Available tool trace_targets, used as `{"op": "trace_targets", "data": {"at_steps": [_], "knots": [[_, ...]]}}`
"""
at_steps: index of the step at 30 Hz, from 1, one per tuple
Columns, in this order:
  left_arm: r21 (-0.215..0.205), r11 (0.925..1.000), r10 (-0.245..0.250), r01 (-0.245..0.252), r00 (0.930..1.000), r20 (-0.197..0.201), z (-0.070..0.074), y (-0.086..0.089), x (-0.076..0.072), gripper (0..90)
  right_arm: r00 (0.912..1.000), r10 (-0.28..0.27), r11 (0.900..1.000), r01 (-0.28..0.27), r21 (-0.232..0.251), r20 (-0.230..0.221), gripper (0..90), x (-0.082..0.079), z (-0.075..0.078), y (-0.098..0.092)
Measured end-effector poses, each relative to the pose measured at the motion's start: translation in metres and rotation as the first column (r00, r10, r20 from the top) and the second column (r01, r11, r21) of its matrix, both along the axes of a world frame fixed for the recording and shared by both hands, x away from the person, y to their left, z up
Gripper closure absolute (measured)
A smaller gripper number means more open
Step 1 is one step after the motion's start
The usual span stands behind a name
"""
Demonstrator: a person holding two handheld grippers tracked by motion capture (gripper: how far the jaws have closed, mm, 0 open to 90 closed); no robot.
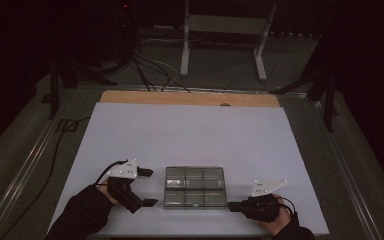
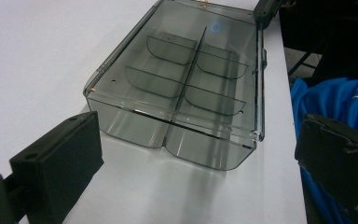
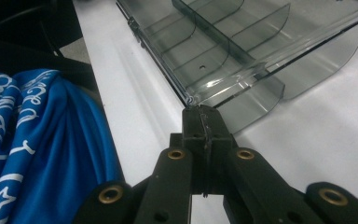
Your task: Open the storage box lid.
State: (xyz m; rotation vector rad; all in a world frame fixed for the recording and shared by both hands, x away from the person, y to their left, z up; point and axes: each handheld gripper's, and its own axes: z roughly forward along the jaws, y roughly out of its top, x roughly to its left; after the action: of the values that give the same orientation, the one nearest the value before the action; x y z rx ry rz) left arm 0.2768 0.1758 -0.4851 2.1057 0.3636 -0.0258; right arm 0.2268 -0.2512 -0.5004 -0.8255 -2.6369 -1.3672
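Observation:
A smoky clear plastic box [image 1: 195, 186] with several compartments and a flat lid lies on the white table [image 1: 190, 130], near its front edge. My left gripper [image 1: 149, 187] rests just left of the box with its jaws wide open and nothing between them. In the left gripper view the box [image 2: 177, 93] lies ahead of the open left gripper [image 2: 200, 158]. My right gripper [image 1: 231, 205] is shut, its tip at the box's front right corner. In the right gripper view the closed right gripper [image 3: 204, 114] meets the lid's corner lip on the box [image 3: 242, 51].
A wooden strip [image 1: 190, 98] borders the table's far edge. Beyond it stand a metal frame's legs [image 1: 185, 45] and floor cables [image 1: 150, 70]. A blue patterned garment [image 3: 37, 140] sits at the table's near edge. White tabletop spreads behind the box.

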Motion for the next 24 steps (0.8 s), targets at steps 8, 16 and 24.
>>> {"op": "trace_targets", "data": {"at_steps": [8, 16, 24], "knots": [[-0.003, 1.0000, -0.003, 0.003, 1.0000, -0.002, -0.0006, -0.0002, 0.0001, 2.5, 0.9999, -0.006, 1.000, 0.006, 0.024, 0.010, 90.0, 0.0014, 0.0026, 0.0013], [0.000, 1.0000, -0.005, 0.005, 1.0000, -0.008, -0.0006, -0.0003, 0.0005, 2.5, 0.9996, -0.016, 0.999, 0.015, 0.046, 0.022, 90.0, 0.0031, 0.0066, 0.0023], [-0.011, 0.9999, 0.002, -0.002, 1.0000, -0.003, 0.0012, -0.0003, 0.0003, 2.6, 0.9993, -0.023, 0.998, 0.021, 0.052, 0.029, 90.0, 0.0028, 0.0092, 0.0020]]}}
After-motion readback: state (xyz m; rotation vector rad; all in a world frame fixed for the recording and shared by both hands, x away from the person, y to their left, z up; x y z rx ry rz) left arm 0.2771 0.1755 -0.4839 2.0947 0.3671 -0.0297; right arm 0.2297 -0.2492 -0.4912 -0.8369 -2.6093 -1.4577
